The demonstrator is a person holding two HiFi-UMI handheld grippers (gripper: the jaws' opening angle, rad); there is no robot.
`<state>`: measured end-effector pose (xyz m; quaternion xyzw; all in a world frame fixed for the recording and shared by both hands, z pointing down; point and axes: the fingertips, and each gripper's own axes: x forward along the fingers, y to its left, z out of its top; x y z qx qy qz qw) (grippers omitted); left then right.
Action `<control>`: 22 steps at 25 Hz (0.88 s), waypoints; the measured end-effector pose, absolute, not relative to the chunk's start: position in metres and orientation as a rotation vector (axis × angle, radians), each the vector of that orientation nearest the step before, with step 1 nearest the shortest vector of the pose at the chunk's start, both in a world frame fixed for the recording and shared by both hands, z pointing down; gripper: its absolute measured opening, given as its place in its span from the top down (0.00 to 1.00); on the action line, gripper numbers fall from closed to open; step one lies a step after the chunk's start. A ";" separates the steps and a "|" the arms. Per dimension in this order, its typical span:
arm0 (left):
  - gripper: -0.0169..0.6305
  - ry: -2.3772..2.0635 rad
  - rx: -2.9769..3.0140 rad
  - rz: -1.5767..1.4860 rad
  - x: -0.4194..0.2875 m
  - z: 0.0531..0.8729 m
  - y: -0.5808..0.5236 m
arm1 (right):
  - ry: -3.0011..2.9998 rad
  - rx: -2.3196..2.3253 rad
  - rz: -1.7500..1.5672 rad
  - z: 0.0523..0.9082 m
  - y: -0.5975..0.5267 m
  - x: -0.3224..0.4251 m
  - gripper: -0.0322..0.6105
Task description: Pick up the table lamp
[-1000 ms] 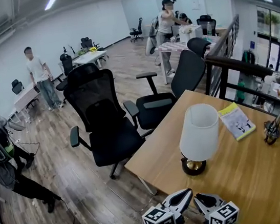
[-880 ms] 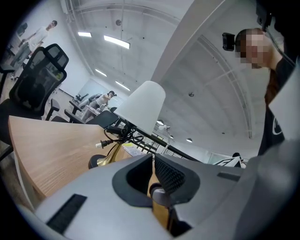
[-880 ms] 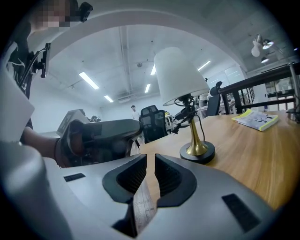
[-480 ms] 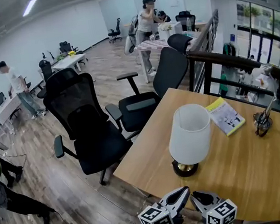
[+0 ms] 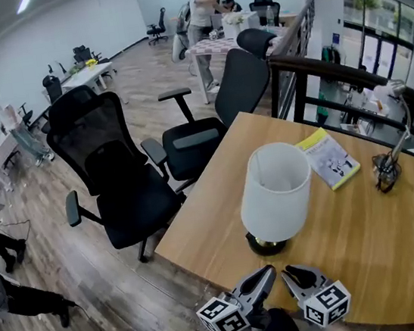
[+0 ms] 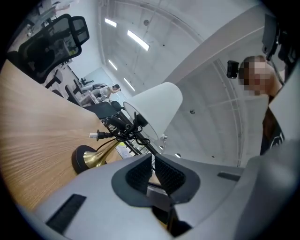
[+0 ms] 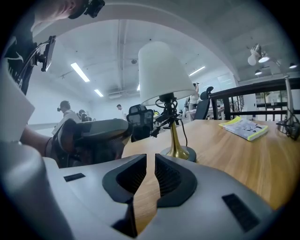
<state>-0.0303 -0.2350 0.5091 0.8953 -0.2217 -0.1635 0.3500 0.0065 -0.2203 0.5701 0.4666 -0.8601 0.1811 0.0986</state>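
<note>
A: Table lamp (image 5: pixel 276 193) stands upright on the surface (image 5: pixel 371 245), stem vertical. Which hand is nearer?

B: Neither. Left gripper (image 5: pixel 263 274) and right gripper (image 5: pixel 291 273) sit side by side near its base, lamp straight ahead, all 4 fingers clenched, empty.

Lamp (image 5: pixel 276 193) right ahead of both grippers: plain white shade, shiny brass stem, black base. Table (image 5: pixel 372 252) under them is light wood with a straight grain. Booklet (image 5: pixel 330 157) out past the right gripper (image 5: pixel 291 273) is white with yellow edging. It and the left gripper (image 5: pixel 266 272) are grey, with black ribbed pads (image 7: pixel 168 176) and black-and-white marker cubes (image 5: pixel 327 303).
</note>
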 end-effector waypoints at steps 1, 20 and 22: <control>0.94 -0.571 2.305 -0.439 -0.030 0.508 -0.239 | -2.545 1.376 0.541 0.571 -0.224 0.007 0.84; 0.75 -0.212 2.175 -0.881 -0.016 0.474 -0.281 | -2.517 1.312 0.593 0.597 -0.255 0.024 0.84; 0.75 -0.190 2.153 -0.929 -0.018 0.471 -0.285 | -2.509 1.314 0.604 0.600 -0.255 0.027 0.84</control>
